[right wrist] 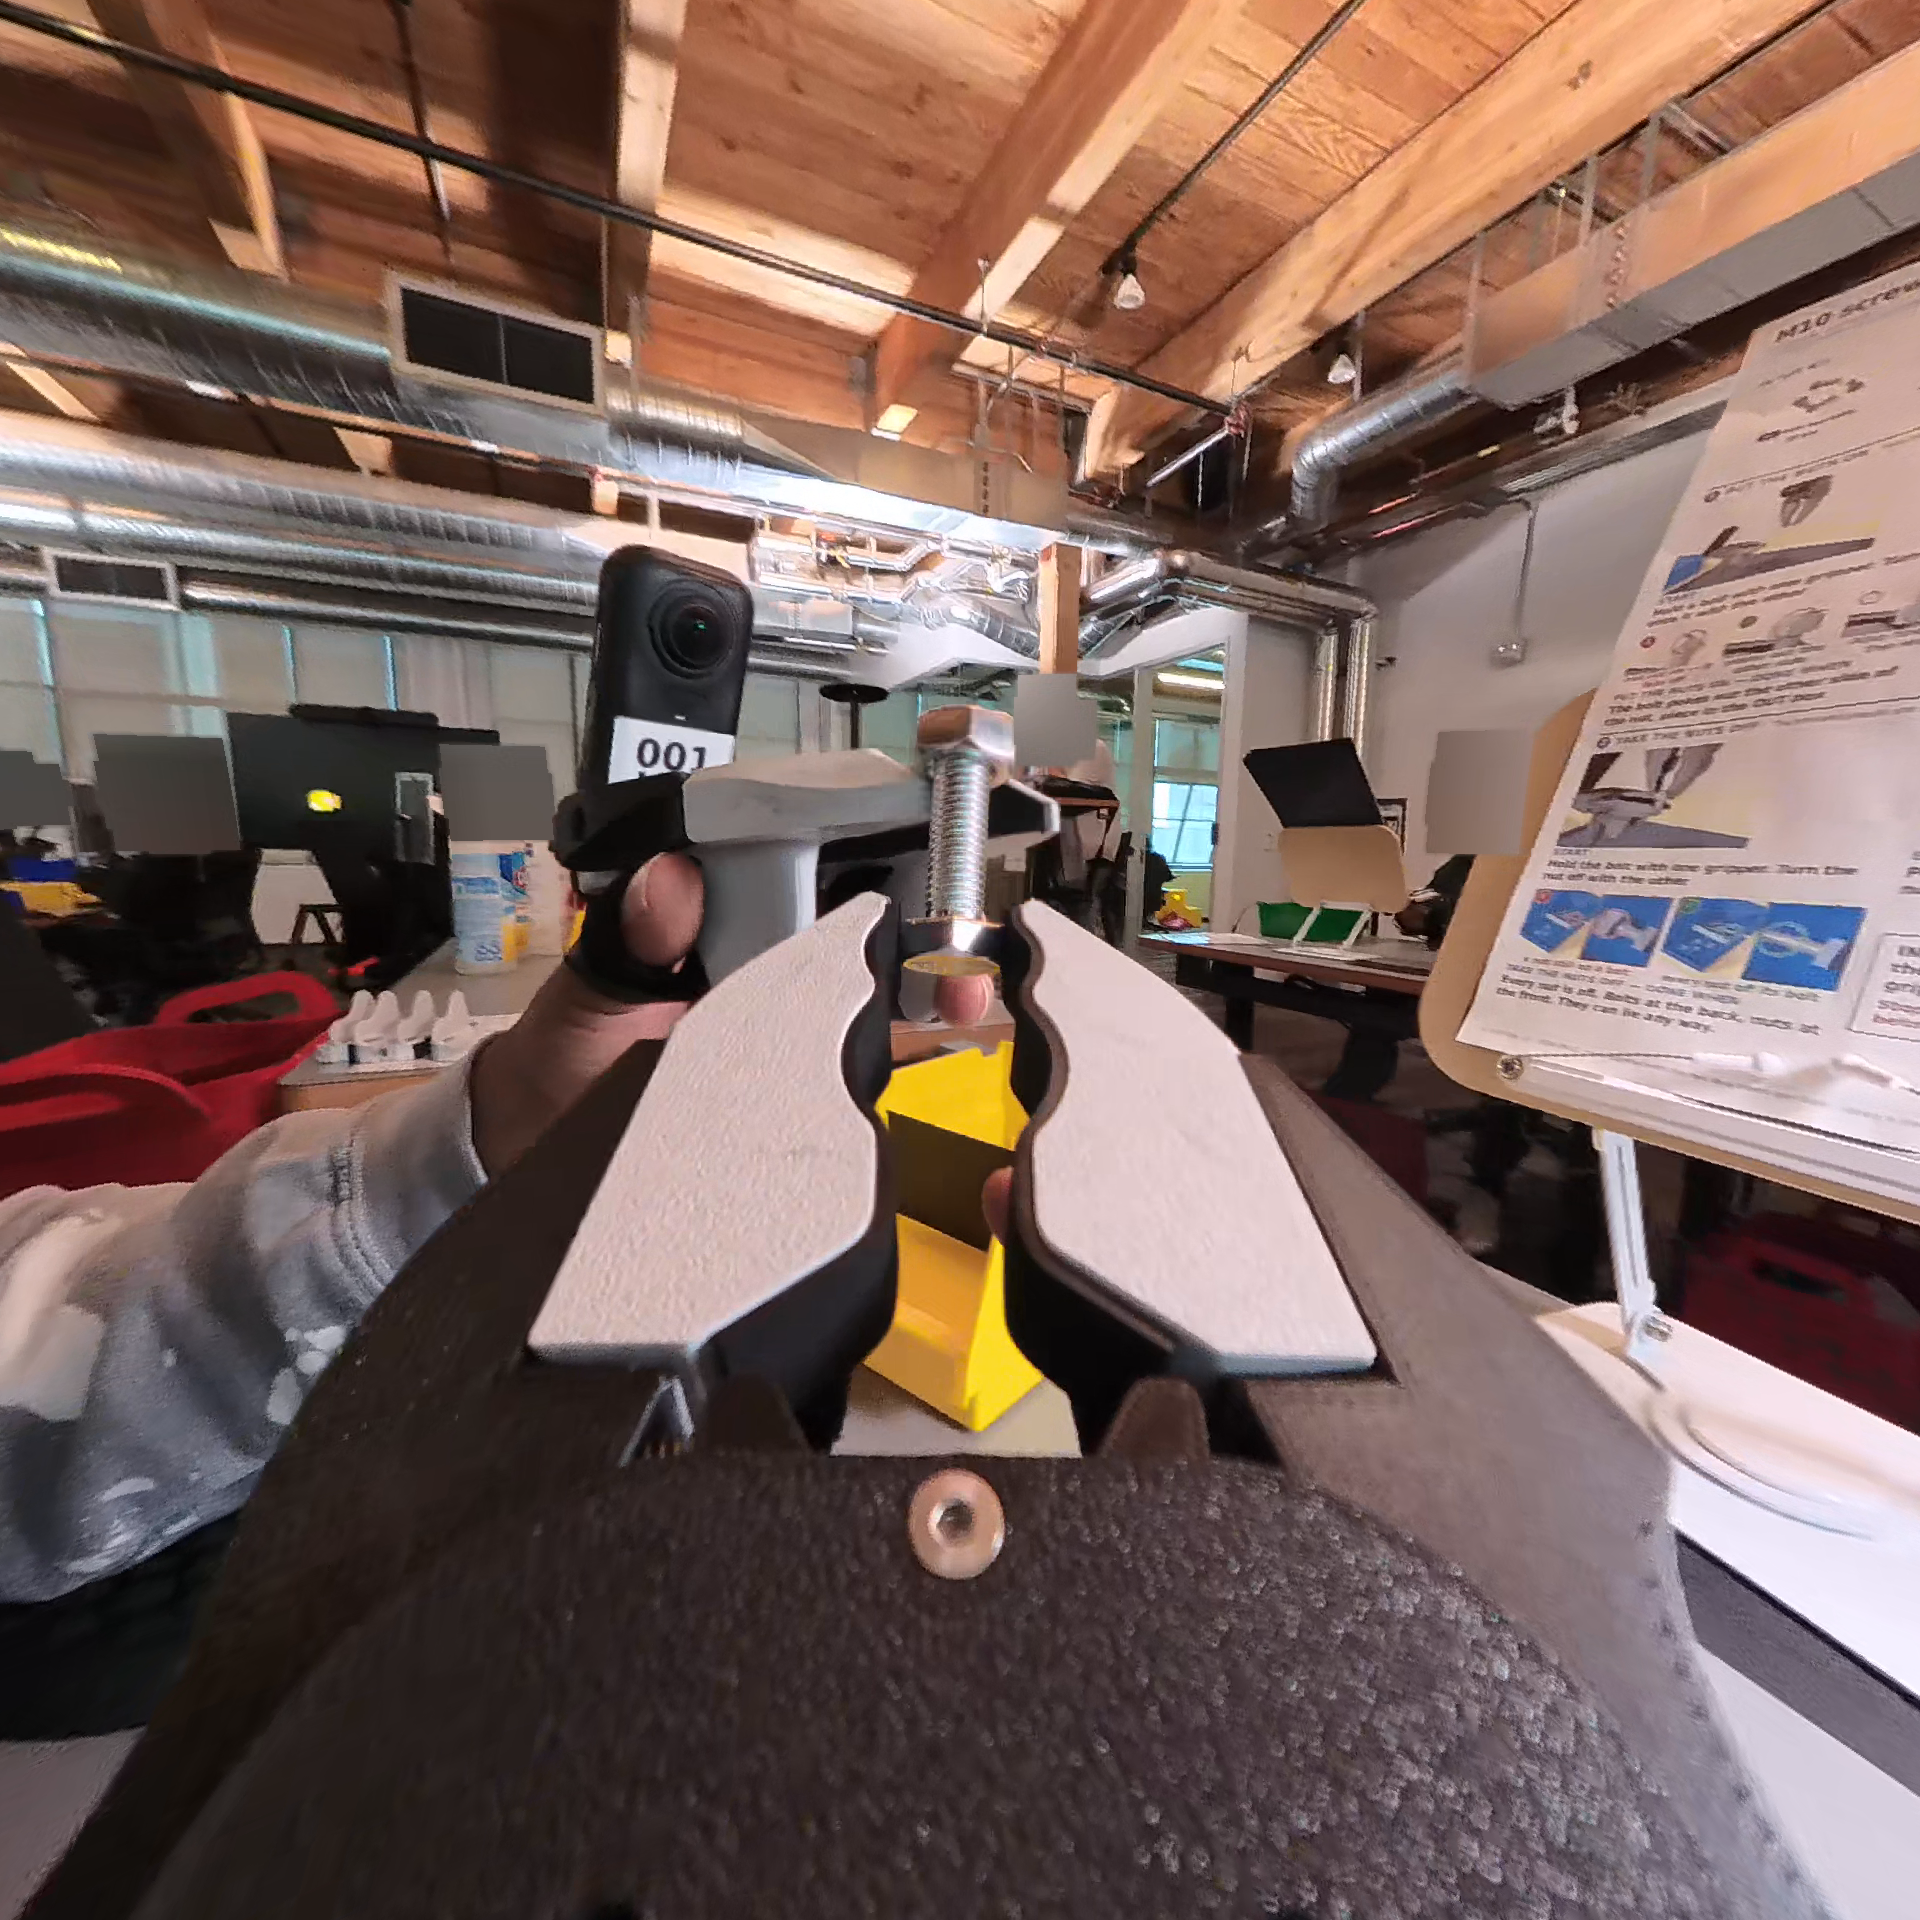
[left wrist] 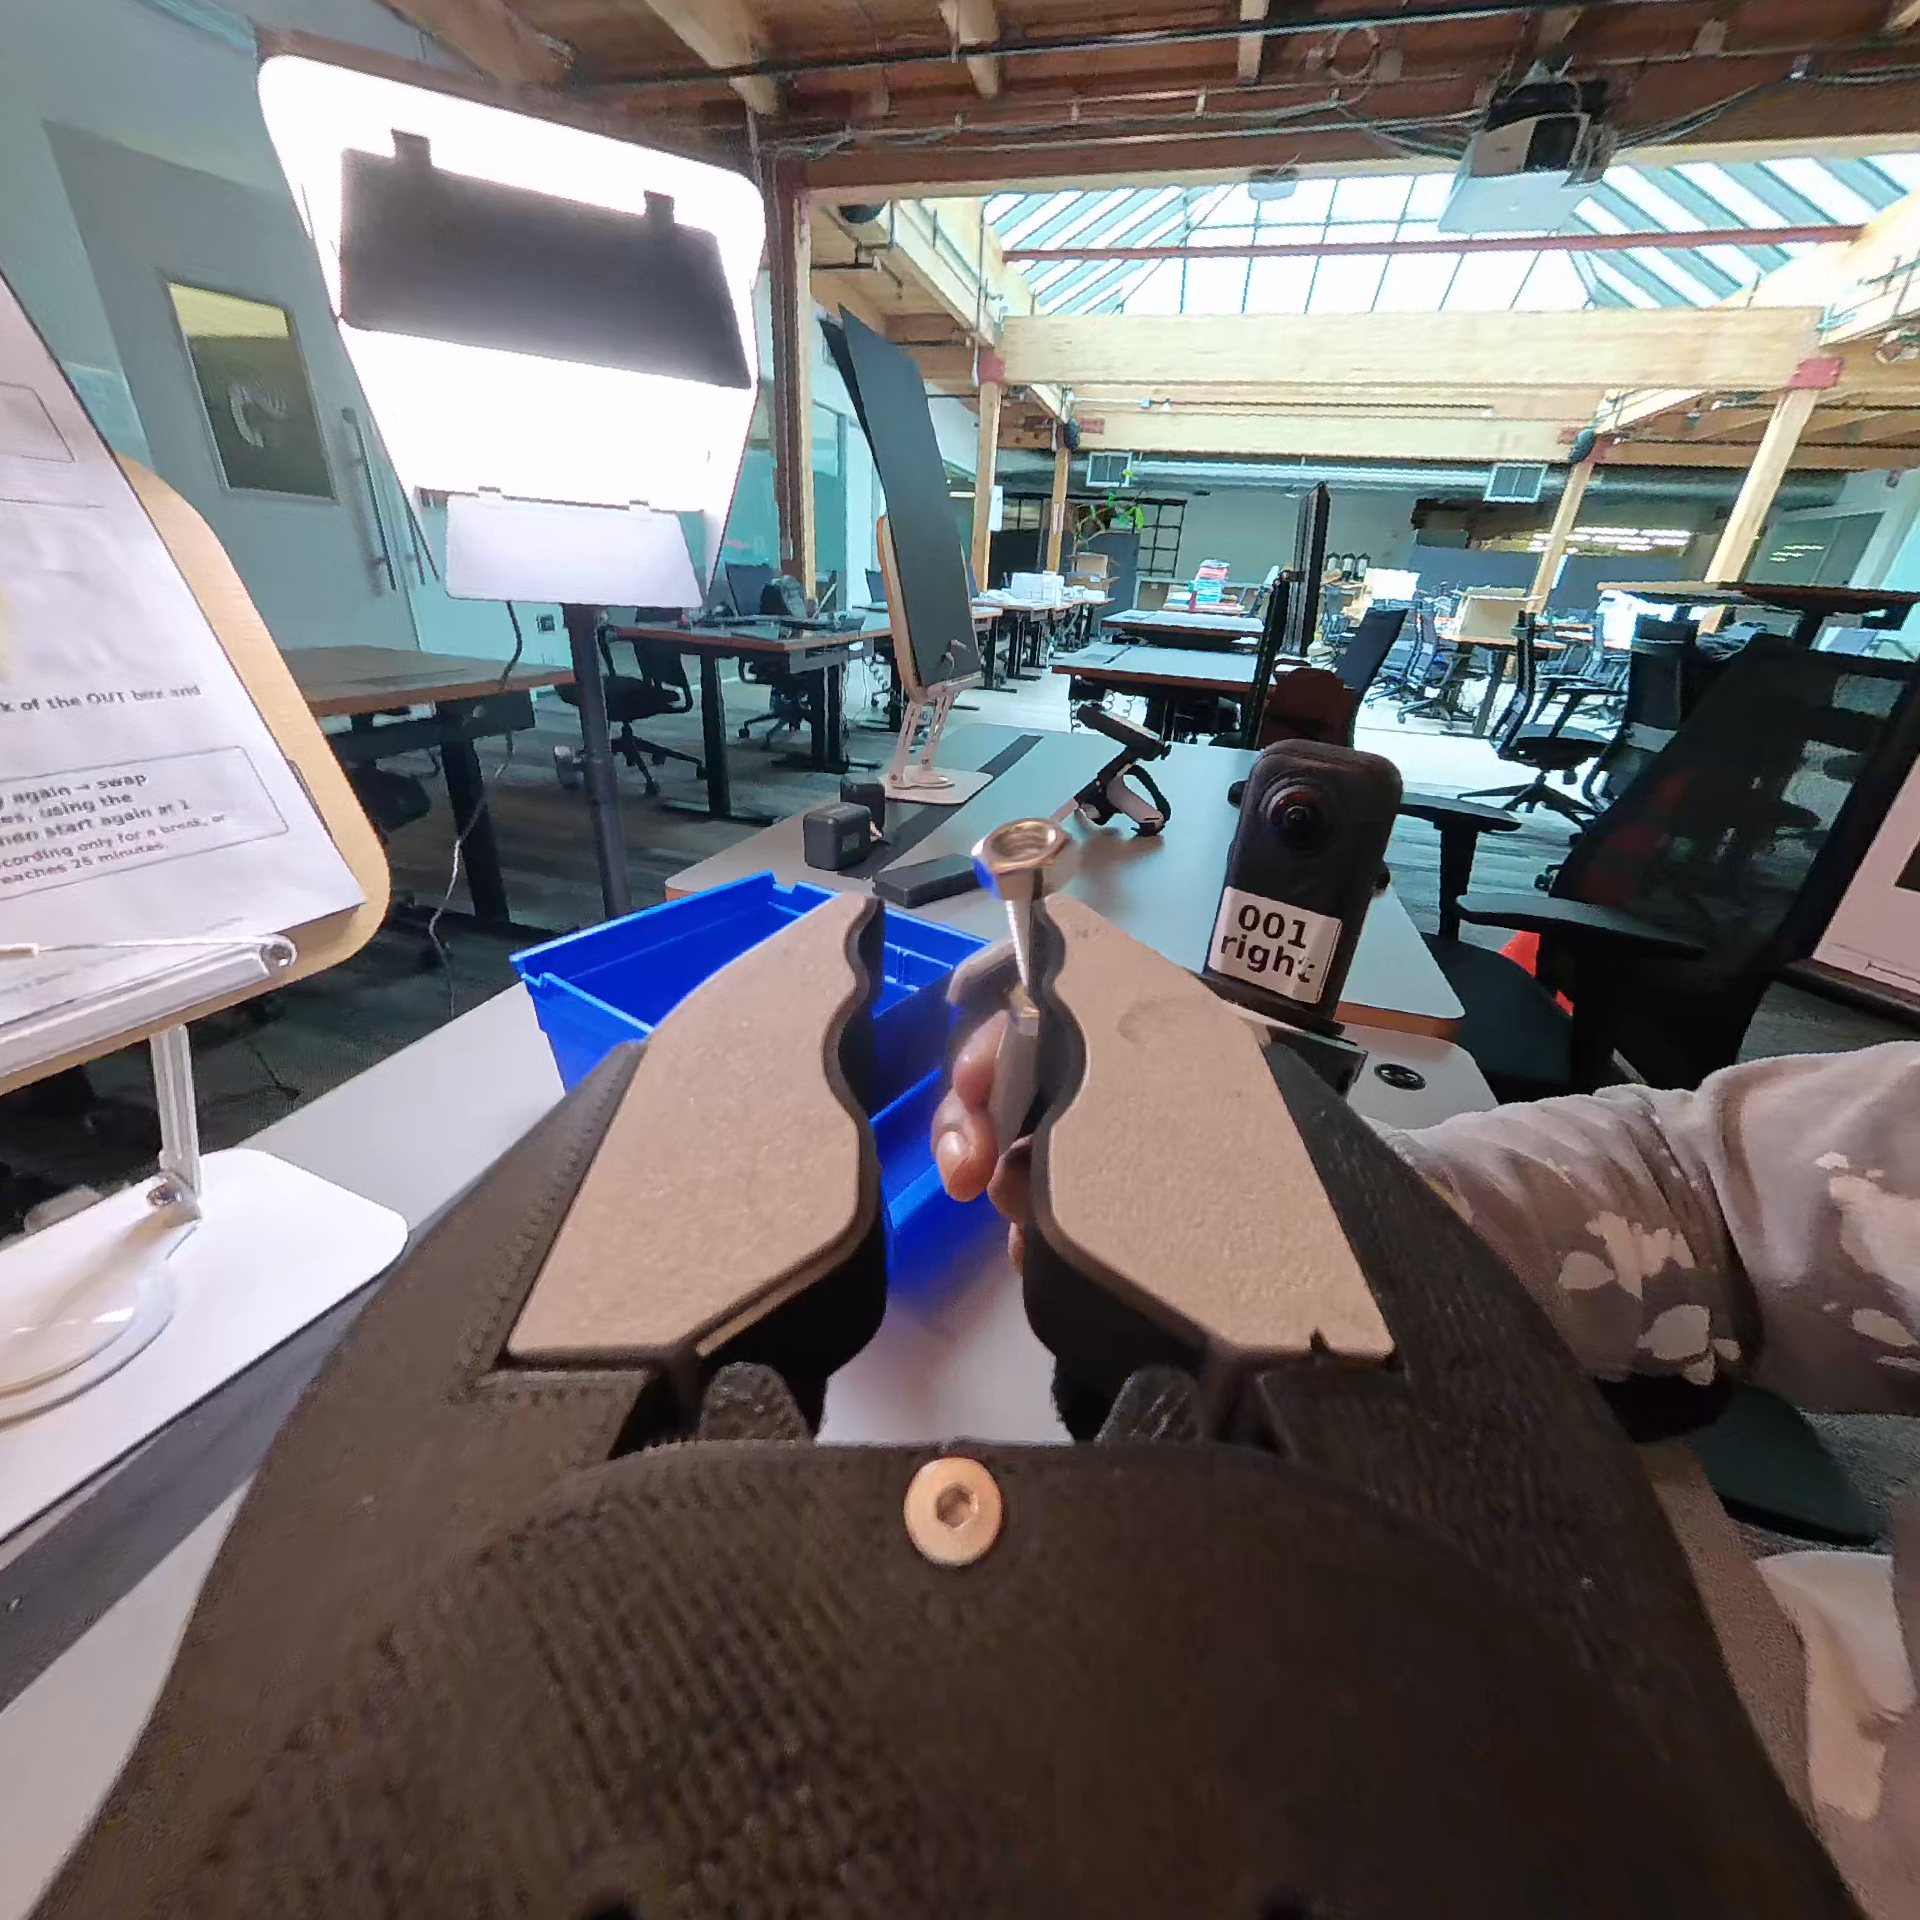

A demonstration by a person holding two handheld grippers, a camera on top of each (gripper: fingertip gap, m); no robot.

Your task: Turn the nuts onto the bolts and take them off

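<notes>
- Printed instruction sheet (left wrist: 156,727) on a tilted stand, angled towards the worker for reference; I leave its text unquoted.
- Blue bin (left wrist: 665,966) sits just beyond the left gripper (left wrist: 956,935), probably for parts.
- The left gripper's jaws show a gap. The bolt (left wrist: 1023,935) stands upright against its right finger, but I cannot tell if it is clamped.
- Right gripper (right wrist: 951,925): the flanged nut (right wrist: 951,940) at the bolt's end sits between its tips, probably for turning; grip unclear.
- Each gripper's black camera (left wrist: 1309,862) bears a white identifying sticker.
</notes>
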